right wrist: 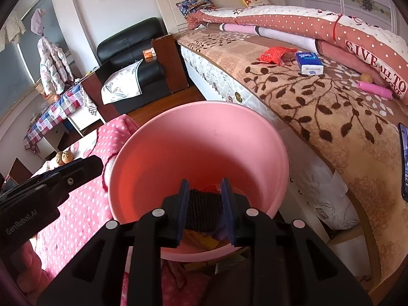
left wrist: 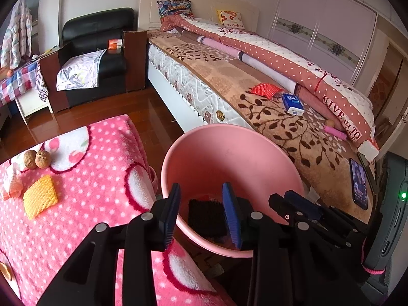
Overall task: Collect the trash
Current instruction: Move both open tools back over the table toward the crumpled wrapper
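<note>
Bedroom clutter surrounds a pink bin (right wrist: pixel 199 142) wedged between a pink dotted blanket (left wrist: pixel 76 204) and the bed (left wrist: pixel 255 81). Nearest, both tongs hang over the bin's mouth. The left gripper (left wrist: pixel 201 211) stands moderately wide with nothing pinched; a black pad (left wrist: pixel 206 219) lies below it in the bin. The right gripper (right wrist: pixel 205 206) is narrower, with a dark ribbed pad (right wrist: pixel 204 211) showing between its blue pads; whether they press on it or it already lies loose on the yellow scraps beneath, I cannot tell.

Further out, a yellow pad (left wrist: pixel 39 196), a crumpled wrapper (left wrist: pixel 11 183) and two walnuts (left wrist: pixel 35 159) sit on the blanket. On the bed lie a red packet (left wrist: pixel 266 90), a blue tissue pack (left wrist: pixel 293 104), a pink tube (left wrist: pixel 335 132) and a phone (left wrist: pixel 358 183).

Risks, as I judge them: if the dark pad clings to a fingertip, lifting away could drag it back out. The two tongs sit close together, so a careless swing could knock them against each other or tip the bin. Reaching next for the bed, the phone or tissues could be mistaken for trash.
</note>
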`<action>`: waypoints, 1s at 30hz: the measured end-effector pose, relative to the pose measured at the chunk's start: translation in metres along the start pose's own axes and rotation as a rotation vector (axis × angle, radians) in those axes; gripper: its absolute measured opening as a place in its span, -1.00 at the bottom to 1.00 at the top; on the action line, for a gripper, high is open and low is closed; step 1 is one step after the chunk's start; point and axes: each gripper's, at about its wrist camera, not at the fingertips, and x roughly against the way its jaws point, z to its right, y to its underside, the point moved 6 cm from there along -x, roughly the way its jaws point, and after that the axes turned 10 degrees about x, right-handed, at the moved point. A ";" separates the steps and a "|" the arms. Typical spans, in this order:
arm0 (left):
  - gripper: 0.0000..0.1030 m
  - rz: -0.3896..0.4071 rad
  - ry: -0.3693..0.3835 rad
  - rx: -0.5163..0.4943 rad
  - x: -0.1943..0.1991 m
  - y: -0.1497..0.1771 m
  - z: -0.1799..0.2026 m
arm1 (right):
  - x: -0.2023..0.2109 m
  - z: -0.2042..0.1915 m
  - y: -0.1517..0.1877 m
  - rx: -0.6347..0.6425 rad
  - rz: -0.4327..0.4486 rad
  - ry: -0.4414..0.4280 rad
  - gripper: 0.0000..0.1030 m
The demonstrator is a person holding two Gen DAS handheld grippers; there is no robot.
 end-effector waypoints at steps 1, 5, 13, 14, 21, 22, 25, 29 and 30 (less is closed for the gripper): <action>-0.35 0.003 0.001 0.000 0.002 0.000 0.000 | 0.002 -0.001 0.000 0.001 0.004 0.001 -0.48; -0.34 0.013 0.006 0.001 0.012 0.000 -0.001 | 0.008 -0.005 -0.003 0.008 0.019 -0.002 -0.48; -0.32 0.033 -0.003 0.025 0.036 0.002 -0.015 | 0.026 -0.023 -0.007 0.039 0.050 -0.027 -0.48; -0.31 0.037 -0.005 0.027 0.039 0.001 -0.016 | 0.028 -0.025 -0.007 0.044 0.053 -0.031 -0.48; -0.21 0.067 -0.021 0.037 0.068 0.001 -0.031 | 0.041 -0.047 -0.006 0.079 0.074 -0.070 -0.48; -0.21 0.071 -0.023 0.041 0.073 0.001 -0.034 | 0.043 -0.052 -0.005 0.087 0.077 -0.082 -0.49; -0.18 0.072 -0.028 0.056 0.086 0.005 -0.045 | 0.046 -0.065 -0.002 0.116 0.079 -0.115 -0.48; -0.14 0.067 -0.048 0.069 0.105 0.014 -0.066 | 0.049 -0.084 0.002 0.158 0.076 -0.160 -0.49; -0.14 0.069 -0.056 0.073 0.109 0.016 -0.070 | 0.050 -0.088 0.004 0.164 0.075 -0.166 -0.48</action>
